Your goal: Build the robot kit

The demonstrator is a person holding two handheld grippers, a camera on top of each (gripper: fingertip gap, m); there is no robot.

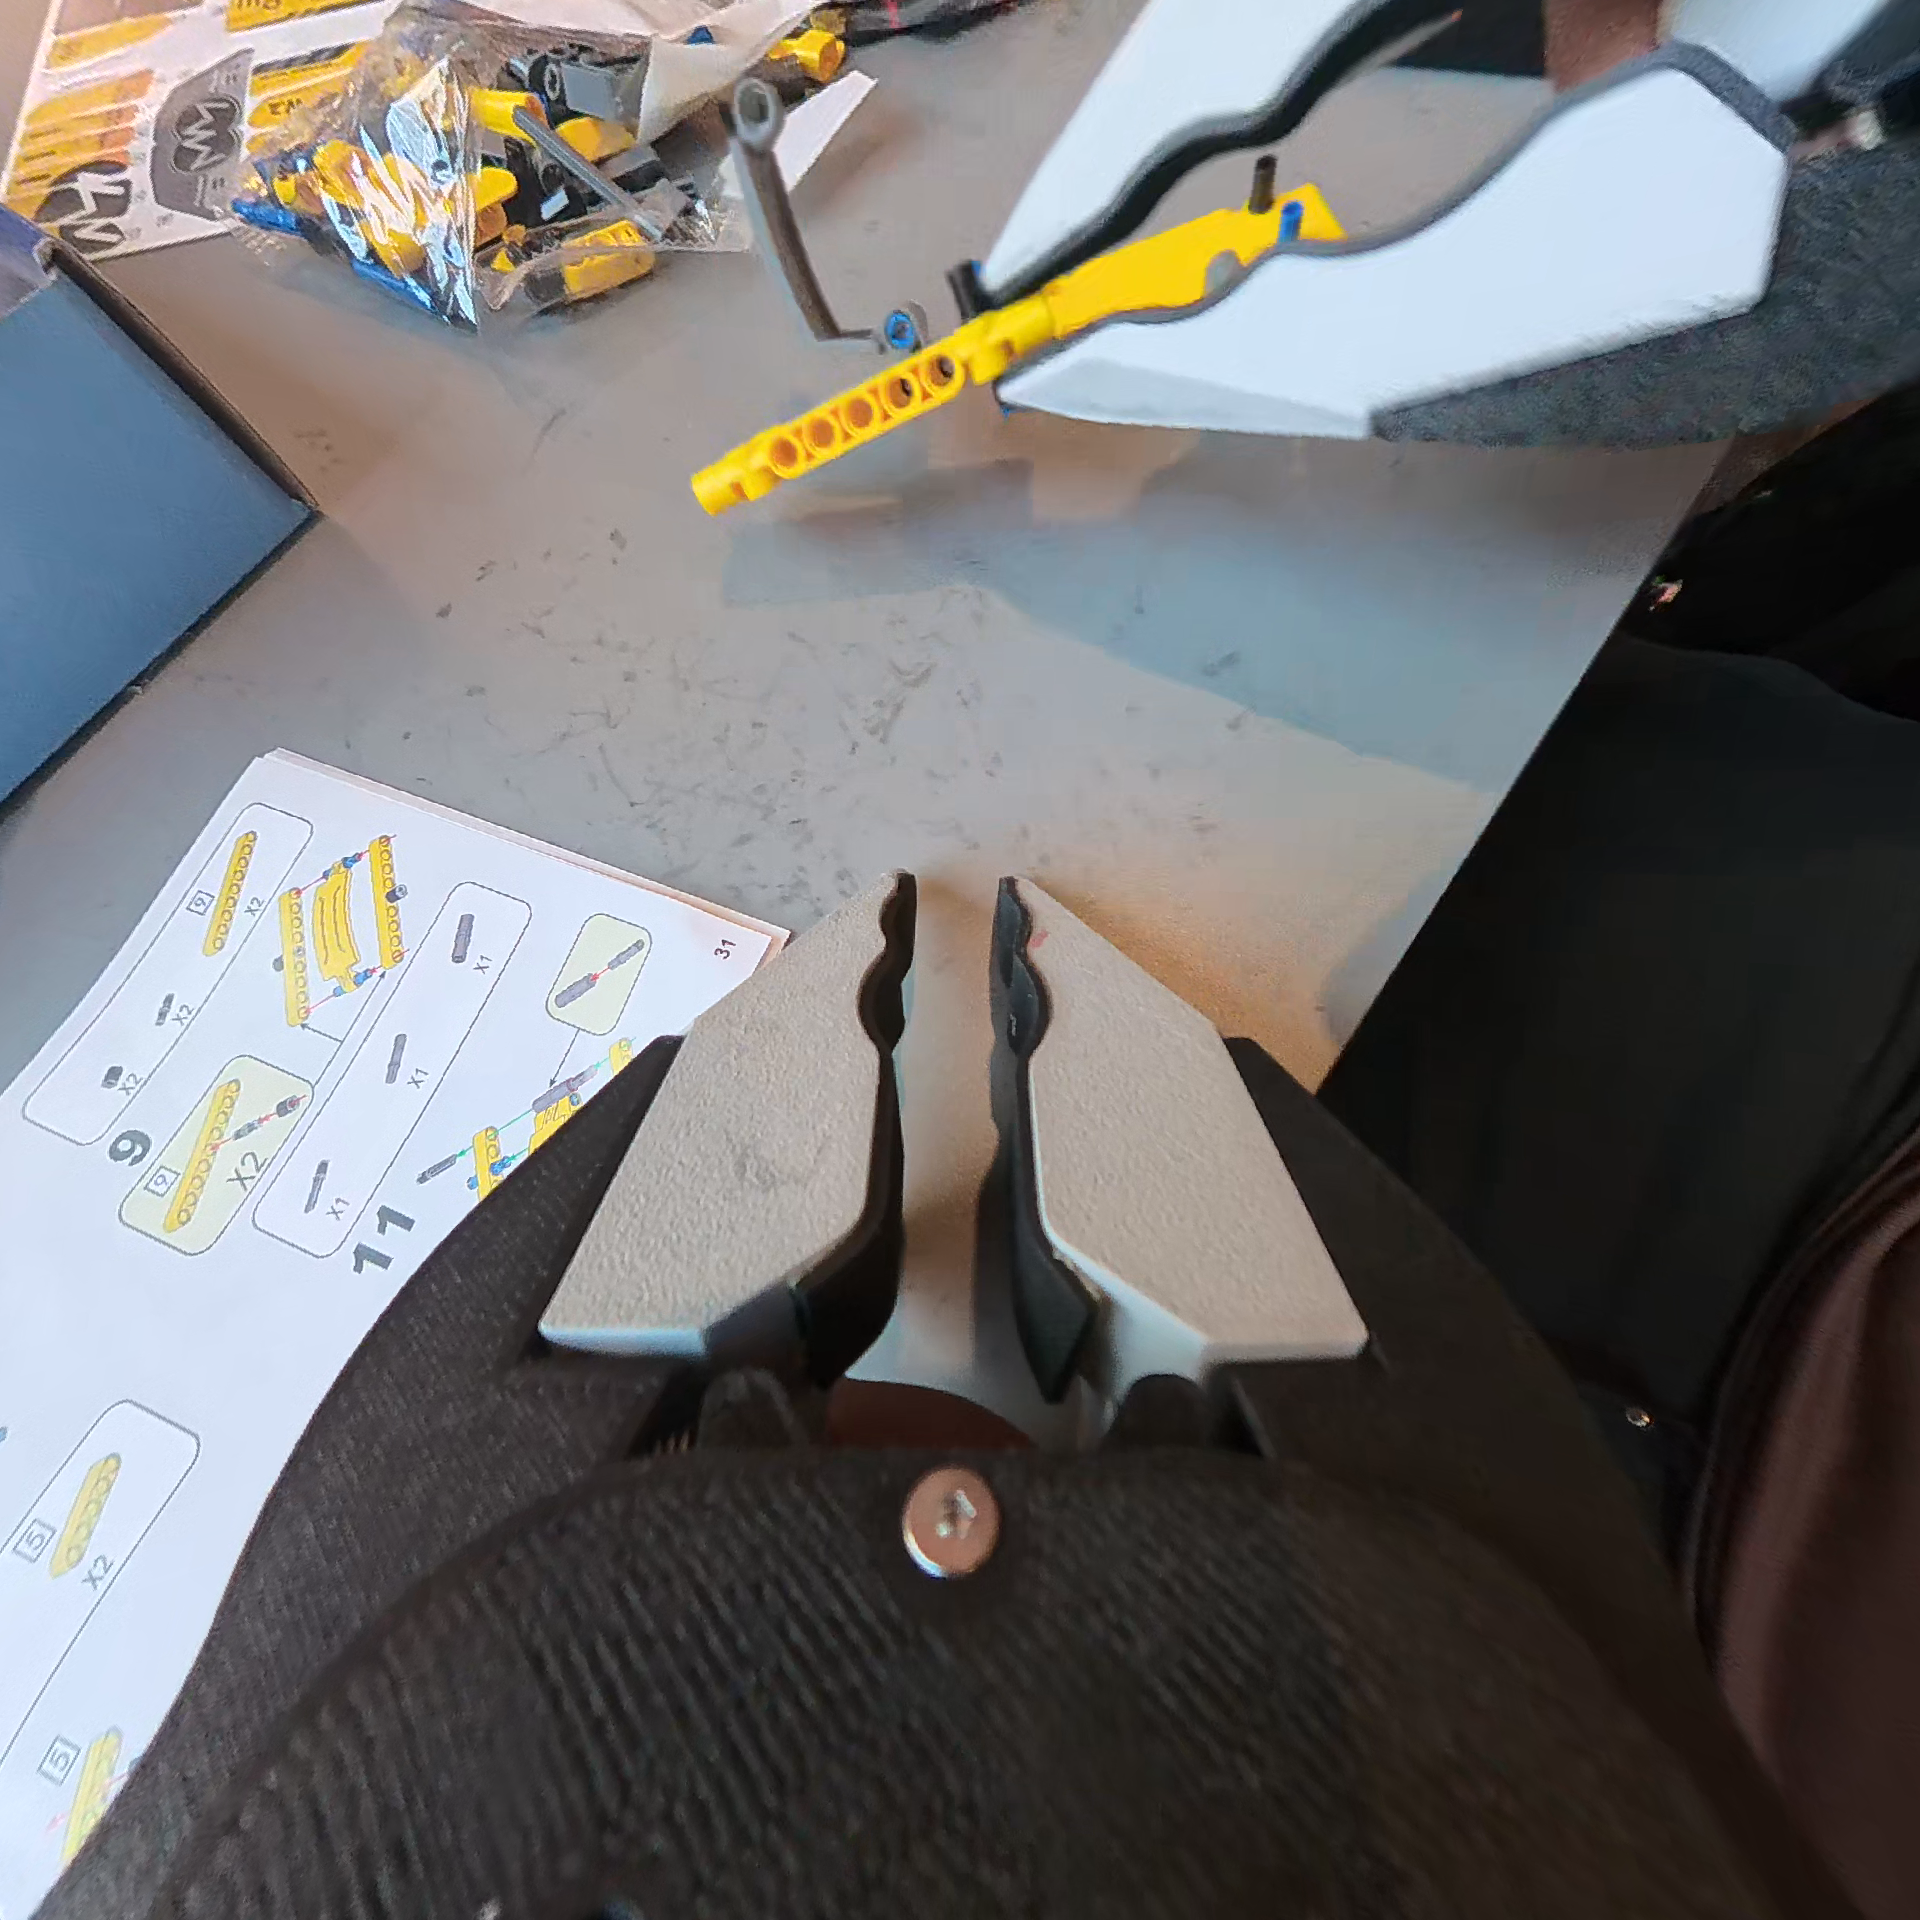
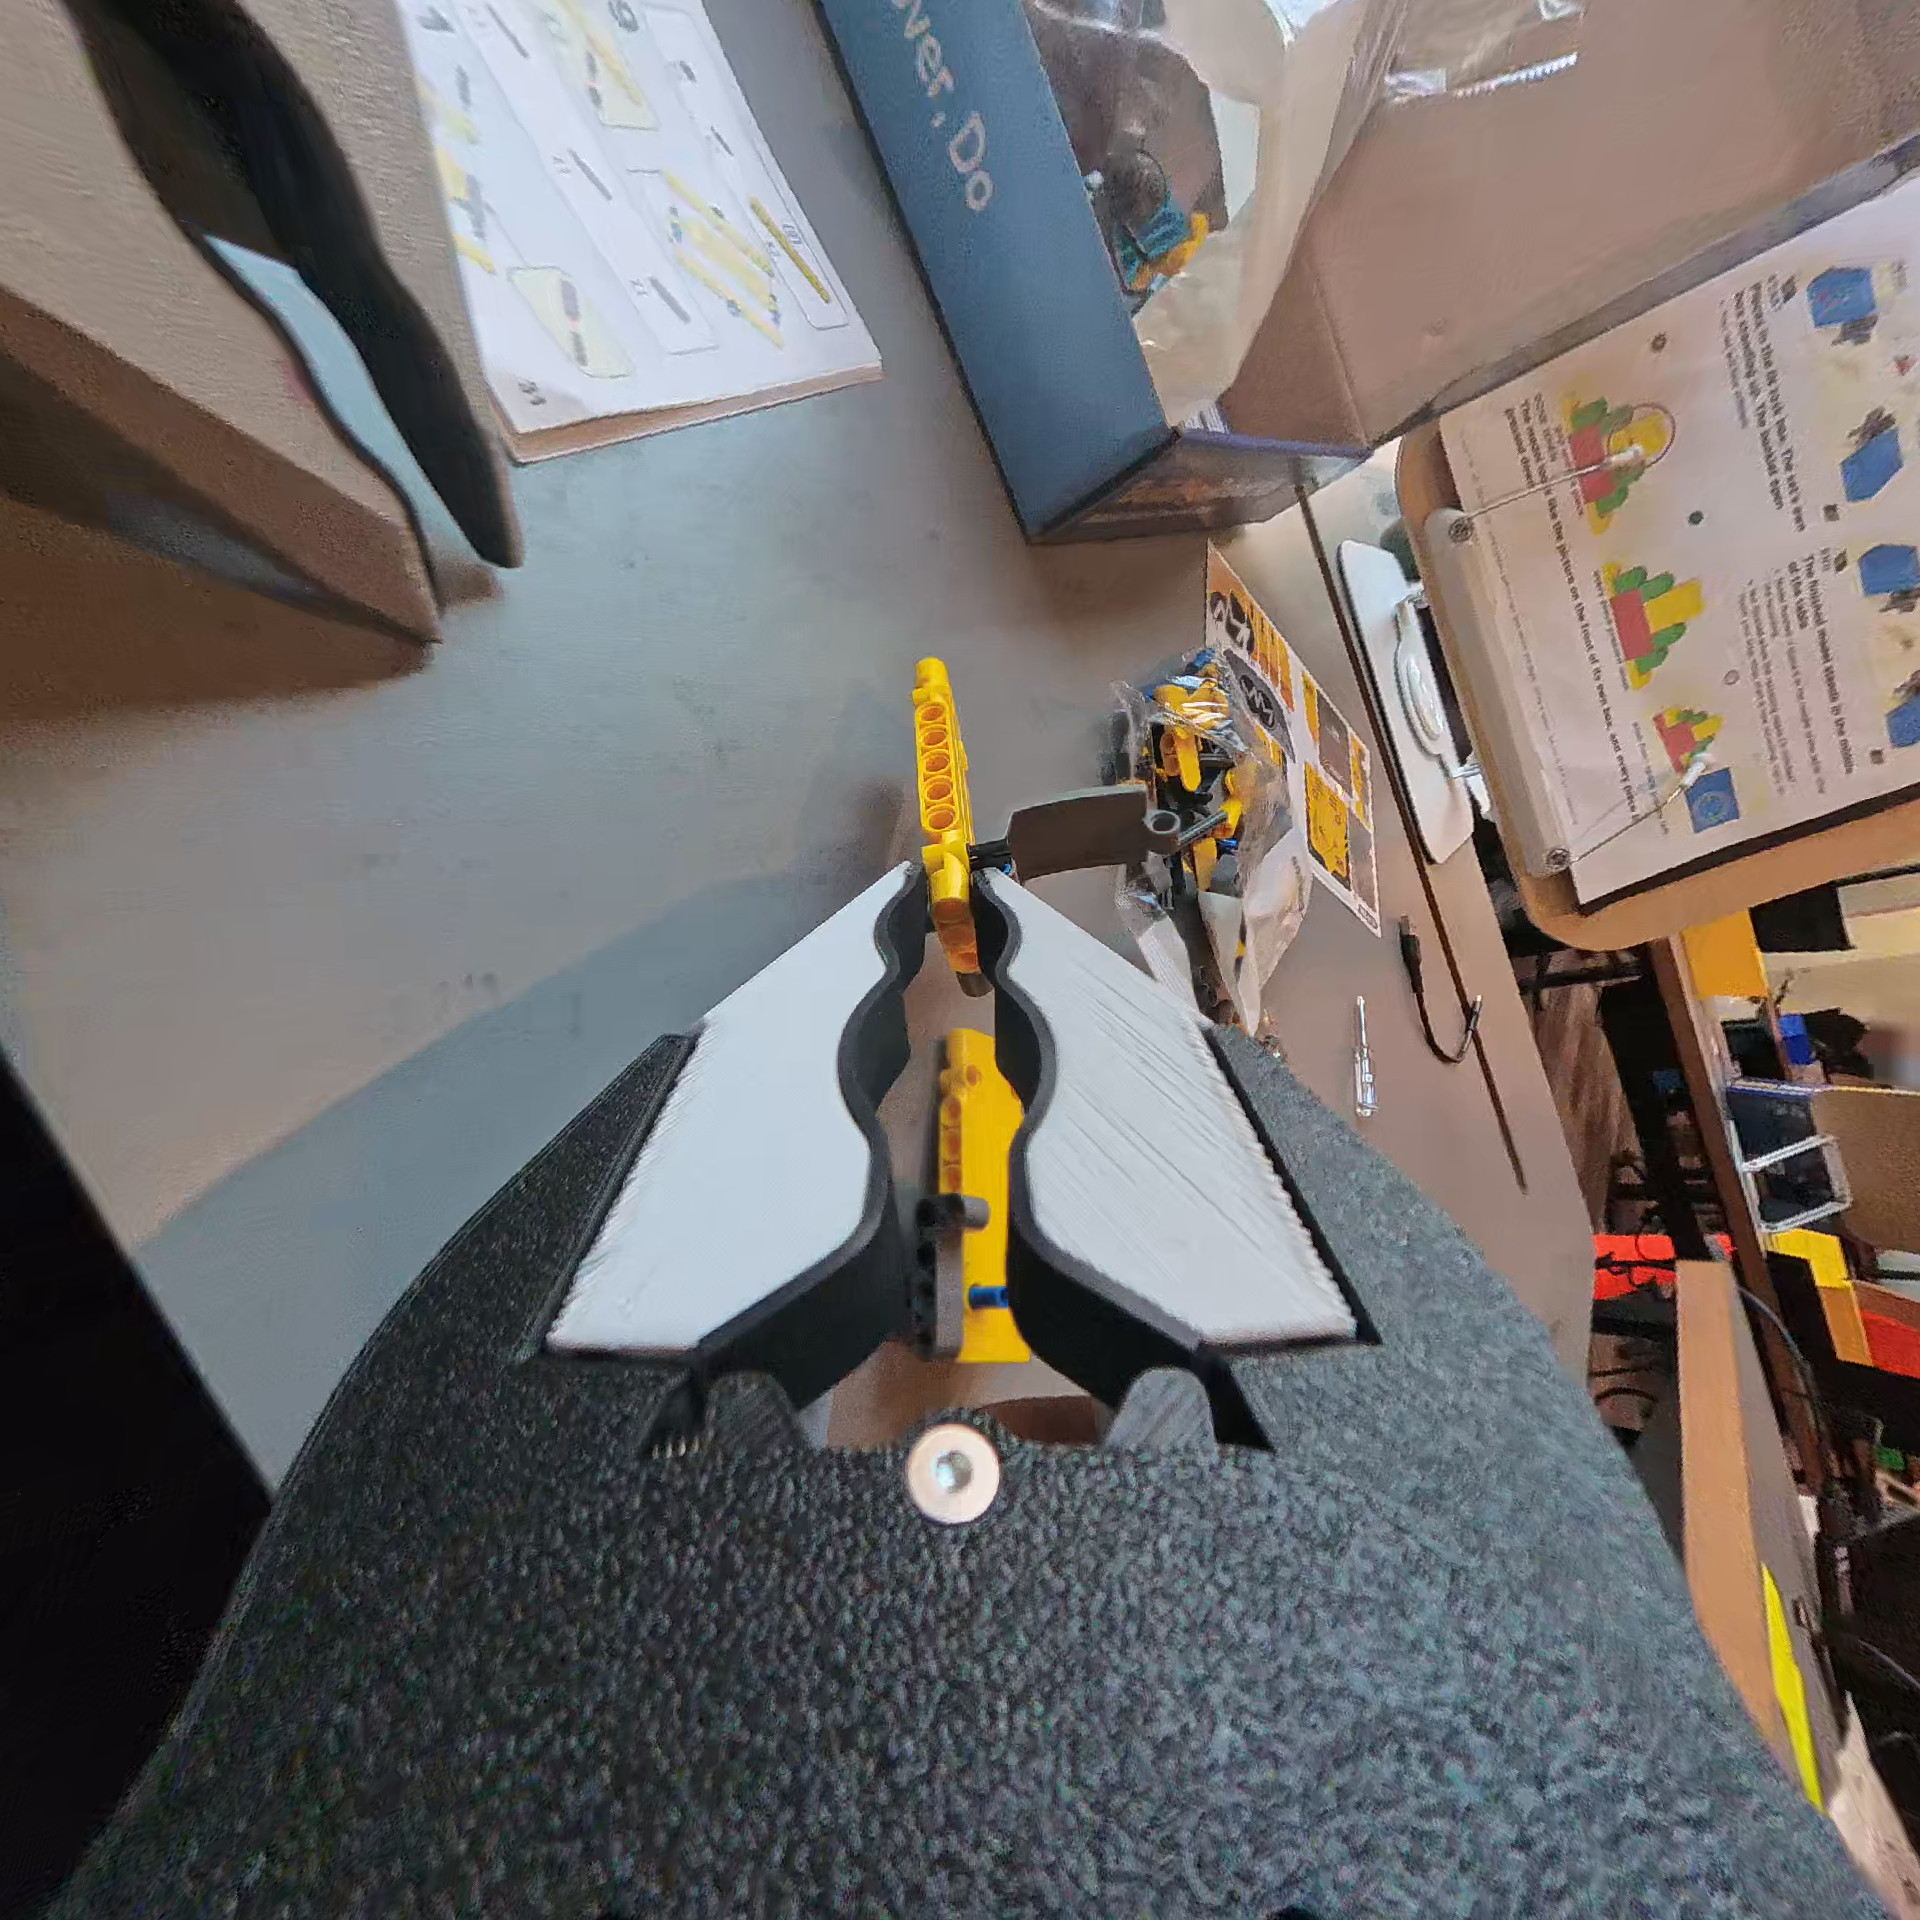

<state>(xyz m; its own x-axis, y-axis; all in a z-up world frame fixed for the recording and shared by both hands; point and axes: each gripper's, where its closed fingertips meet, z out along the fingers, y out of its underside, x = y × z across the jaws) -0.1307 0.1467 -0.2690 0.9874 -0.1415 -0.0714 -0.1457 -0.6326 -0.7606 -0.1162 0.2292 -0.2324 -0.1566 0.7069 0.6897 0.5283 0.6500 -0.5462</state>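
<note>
Booklet (image 1: 312, 1091) lies open at left on grey table (image 1: 831, 675). Left gripper (image 1: 954, 899) beside it, jaws slightly apart, holding nothing. Right gripper (image 2: 948, 883) clamps yellow beam assembly (image 2: 943, 790) above table; parts bag (image 1: 436, 197) beyond.

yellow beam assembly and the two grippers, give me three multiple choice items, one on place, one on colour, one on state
1. Where is the instruction booklet?
A. On the table beside the left gripper
B. Inside the dark blue box
C. Under the bag of parts

2. What colour is the curved panel pinned to the yellow beam assembly?
A. Red
B. Grey
C. White

3. What state is the left gripper in?
A. Shut on a yellow beam
B. Shut on the booklet
C. Open, holding nothing

Answers:
1. A, the open booklet lies flat on the table by that gripper's fingers.
2. B, the panel is grey.
3. C, its jaws stand apart with bare table between; the right gripper holds the assembly.
</note>
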